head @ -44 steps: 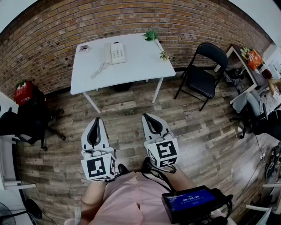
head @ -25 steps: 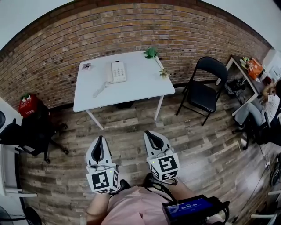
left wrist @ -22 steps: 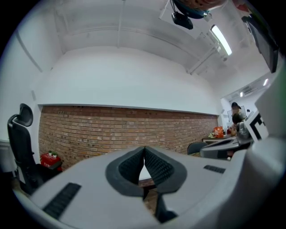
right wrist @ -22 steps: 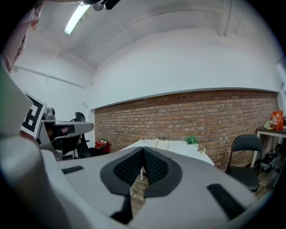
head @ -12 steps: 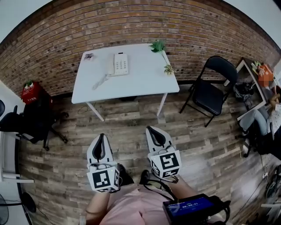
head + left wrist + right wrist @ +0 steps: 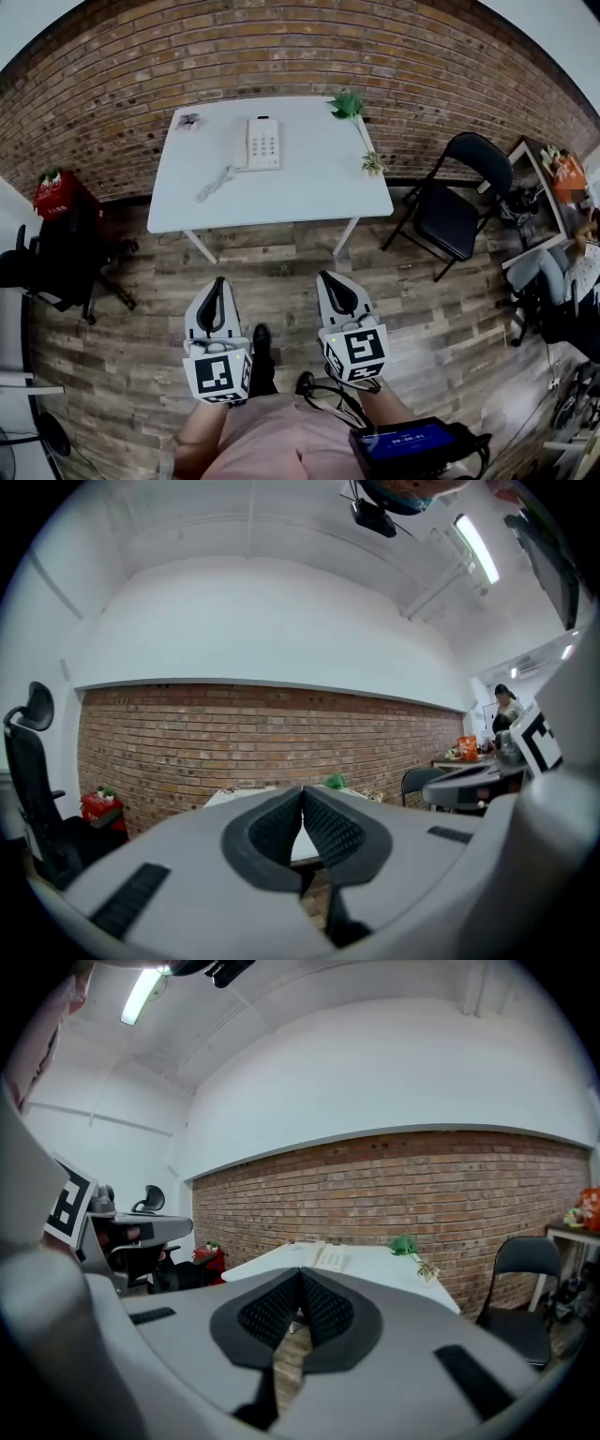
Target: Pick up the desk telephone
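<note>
Brickwork (image 6: 281, 47) in rough red-brown courses backs a smooth white rectangular worktop (image 6: 291, 197) on slim white legs, which stands on a floor (image 6: 441, 309) of weathered wooden planks. The desk telephone (image 6: 261, 143), a flat pale plastic slab with a grid of keys, lies on the far half of the worktop, left of centre. Its curly cord (image 6: 214, 183) trails towards the front left edge. A leafy green plant (image 6: 347, 103) sits at the far right corner, and a small sprig (image 6: 373, 165) lies by the right edge. A black folding chair (image 6: 459, 211) stands to the right. The left hand-held gripper (image 6: 217, 284) and the right hand-held gripper (image 6: 332, 279), both of matt grey plastic tapering to points, hover over the floor, well short of the telephone. Each has its jaws together with nothing between them, black knobbly pads (image 6: 330, 829) meeting at the tips. Their cubes carry bold black-and-white square markers (image 6: 217, 375). A dark device (image 6: 405, 439) shows pale digits on blue, too small to read.
</note>
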`<action>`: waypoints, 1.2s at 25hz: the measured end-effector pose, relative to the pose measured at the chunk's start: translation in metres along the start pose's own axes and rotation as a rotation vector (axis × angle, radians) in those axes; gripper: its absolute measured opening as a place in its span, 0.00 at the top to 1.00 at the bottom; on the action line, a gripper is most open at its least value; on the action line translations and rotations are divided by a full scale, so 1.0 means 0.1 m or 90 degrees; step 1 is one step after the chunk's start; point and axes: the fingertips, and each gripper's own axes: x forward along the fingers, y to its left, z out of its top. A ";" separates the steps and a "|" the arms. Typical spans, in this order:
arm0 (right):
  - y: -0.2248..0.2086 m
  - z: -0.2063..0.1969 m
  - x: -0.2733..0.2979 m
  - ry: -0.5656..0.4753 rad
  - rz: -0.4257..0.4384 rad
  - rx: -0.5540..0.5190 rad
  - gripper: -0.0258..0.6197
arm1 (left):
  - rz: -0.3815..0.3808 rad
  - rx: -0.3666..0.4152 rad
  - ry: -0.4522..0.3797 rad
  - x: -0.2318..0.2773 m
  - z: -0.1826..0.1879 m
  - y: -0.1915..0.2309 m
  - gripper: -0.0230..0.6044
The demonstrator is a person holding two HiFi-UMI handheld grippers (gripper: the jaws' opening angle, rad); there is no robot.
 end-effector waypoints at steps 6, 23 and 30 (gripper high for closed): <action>-0.08 0.00 0.63 0.024 -0.012 -0.004 0.96 | -0.025 -0.014 0.010 0.66 -0.09 0.30 0.94; -0.32 0.44 1.96 0.016 -0.053 -0.016 0.96 | -0.081 -0.028 -0.021 2.04 0.07 0.92 0.94; -0.51 0.36 2.22 0.031 -0.056 -0.006 0.96 | -0.083 -0.027 0.007 2.31 -0.10 0.94 0.94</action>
